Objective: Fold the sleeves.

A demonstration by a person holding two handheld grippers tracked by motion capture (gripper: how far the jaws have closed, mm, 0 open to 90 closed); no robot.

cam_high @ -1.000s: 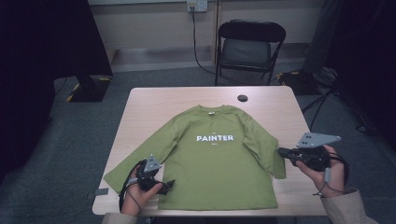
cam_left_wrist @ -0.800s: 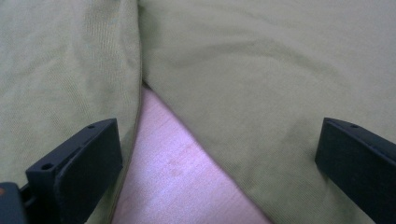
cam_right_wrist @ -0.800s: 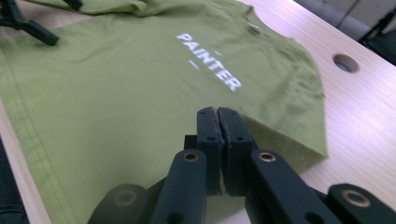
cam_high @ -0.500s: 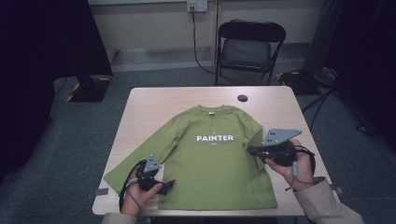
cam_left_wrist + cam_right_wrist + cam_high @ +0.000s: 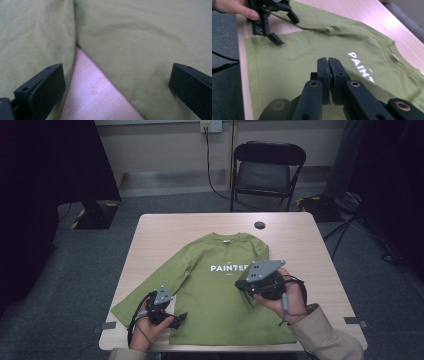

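Observation:
A green long-sleeved shirt (image 5: 215, 295) printed PAINTER lies flat, front up, on the light wooden table (image 5: 165, 235). My left gripper (image 5: 180, 318) rests low at the shirt's near left, where sleeve meets body. In the left gripper view it (image 5: 116, 87) is open, its jaws wide apart over the cloth (image 5: 140, 37) and a wedge of bare table (image 5: 90, 90). My right gripper (image 5: 240, 287) hovers over the shirt's right half. Seen in its own view it (image 5: 328, 61) is shut, with no cloth showing between the pads. That view also shows the left gripper (image 5: 287, 28) beyond.
A small black round object (image 5: 259, 225) sits on the table past the collar. A dark folding chair (image 5: 270, 170) stands behind the table. Bare table lies left and right of the shirt. The near table edge is close to both hands.
My right gripper has moved left from the table's right edge to above the shirt's right half, jaws staying shut. The left gripper has not moved.

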